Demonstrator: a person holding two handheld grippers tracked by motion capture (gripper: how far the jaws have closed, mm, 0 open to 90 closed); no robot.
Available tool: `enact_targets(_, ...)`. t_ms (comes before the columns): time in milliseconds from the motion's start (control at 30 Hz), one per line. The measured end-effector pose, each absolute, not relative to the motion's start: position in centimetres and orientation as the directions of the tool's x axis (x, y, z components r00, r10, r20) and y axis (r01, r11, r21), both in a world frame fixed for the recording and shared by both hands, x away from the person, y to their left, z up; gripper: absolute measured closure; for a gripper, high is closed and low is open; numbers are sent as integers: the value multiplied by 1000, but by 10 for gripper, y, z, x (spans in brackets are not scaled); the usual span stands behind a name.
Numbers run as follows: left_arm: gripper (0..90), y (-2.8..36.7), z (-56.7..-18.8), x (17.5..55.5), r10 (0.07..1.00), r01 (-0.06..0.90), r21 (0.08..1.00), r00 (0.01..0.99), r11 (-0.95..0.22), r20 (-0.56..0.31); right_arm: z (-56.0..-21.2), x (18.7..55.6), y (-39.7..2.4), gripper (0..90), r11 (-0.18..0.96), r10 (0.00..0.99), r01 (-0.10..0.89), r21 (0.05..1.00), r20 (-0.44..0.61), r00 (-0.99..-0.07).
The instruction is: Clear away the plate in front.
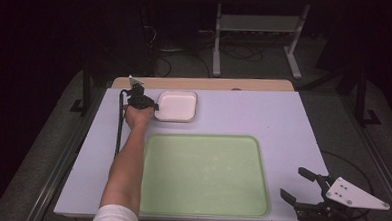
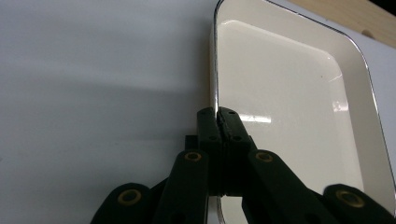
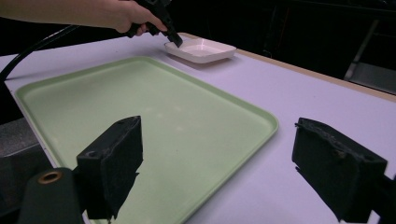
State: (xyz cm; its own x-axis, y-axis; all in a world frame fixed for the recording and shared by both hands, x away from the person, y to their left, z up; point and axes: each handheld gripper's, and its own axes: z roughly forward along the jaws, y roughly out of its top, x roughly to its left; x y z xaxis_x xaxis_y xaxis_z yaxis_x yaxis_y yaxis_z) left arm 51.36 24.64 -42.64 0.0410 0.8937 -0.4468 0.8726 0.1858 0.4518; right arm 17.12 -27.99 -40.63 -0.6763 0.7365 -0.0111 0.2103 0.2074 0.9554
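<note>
A small white square dish (image 1: 176,105) (image 2: 289,93) sits at the far side of the table, just beyond a large pale green tray (image 1: 206,176) (image 3: 140,102). My left gripper (image 1: 154,107) (image 2: 218,114) is shut on the dish's left rim, one jaw inside the rim and one outside. The right gripper view shows that gripper (image 3: 175,39) at the near edge of the dish (image 3: 201,49). My right gripper (image 1: 292,182) (image 3: 215,158) is open with nothing between its jaws. It hovers low over the table's front right corner, pointing towards the tray.
The white tabletop (image 1: 263,118) has a wooden strip (image 1: 205,84) along its far edge. The left gripper's black cable (image 1: 119,127) trails along the table's left side. Beyond the table stand a metal frame's legs (image 1: 257,38) on the floor.
</note>
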Motion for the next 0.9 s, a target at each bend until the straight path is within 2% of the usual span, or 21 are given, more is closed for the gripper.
enact_targets(900,890,264,-385,494,871,830,516,78,213,-484,-406,169,-281,153,189,742,206,960,-3,-671)
